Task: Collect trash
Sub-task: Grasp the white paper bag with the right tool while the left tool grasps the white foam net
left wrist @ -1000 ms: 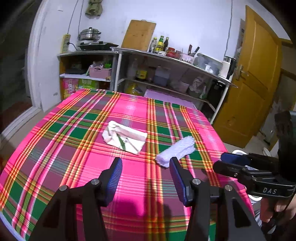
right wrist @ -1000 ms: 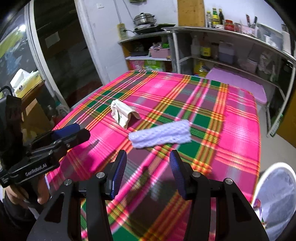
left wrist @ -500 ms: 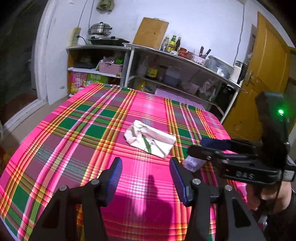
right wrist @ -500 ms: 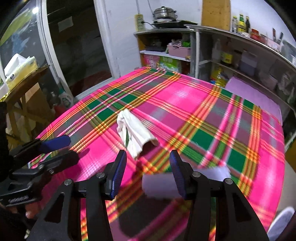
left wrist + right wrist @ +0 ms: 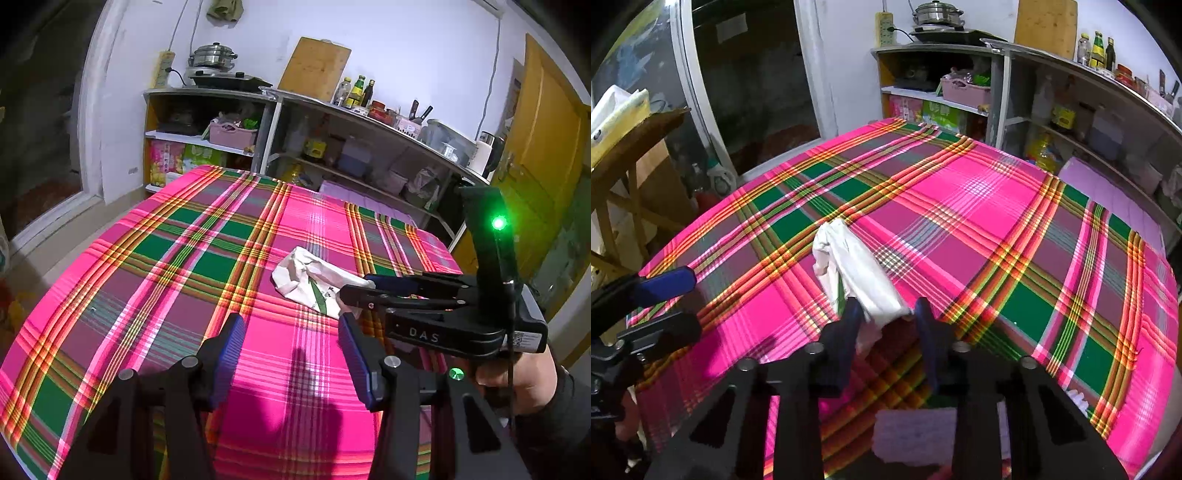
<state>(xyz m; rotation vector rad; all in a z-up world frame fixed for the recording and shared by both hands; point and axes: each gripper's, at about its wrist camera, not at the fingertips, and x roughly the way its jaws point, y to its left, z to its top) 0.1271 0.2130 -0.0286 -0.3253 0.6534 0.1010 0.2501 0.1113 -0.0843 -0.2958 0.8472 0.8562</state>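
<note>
A crumpled white wrapper (image 5: 310, 280) with a green leaf print lies on the pink plaid tablecloth (image 5: 184, 258). The jaws of my right gripper (image 5: 888, 328) are closing, and the near end of the wrapper (image 5: 857, 269) sits pinched between them. The left wrist view shows the same right gripper (image 5: 356, 293) at the wrapper's right end, held by a hand. My left gripper (image 5: 291, 358) hovers open over bare cloth, just near and left of the wrapper, with nothing between its fingers. A pale purple cloth (image 5: 912, 435) lies under the right gripper, partly hidden by it.
Metal shelves (image 5: 369, 122) with bottles, jars and a steamer pot stand behind the table. A yellow door (image 5: 543, 147) is at the right. A wooden stand (image 5: 631, 147) is off the table's left side. The left gripper (image 5: 661, 295) shows at the near left edge.
My right gripper moved left from over the purple cloth to the white wrapper, and its jaws narrowed onto the wrapper's end. The left gripper shifted a little and stayed open.
</note>
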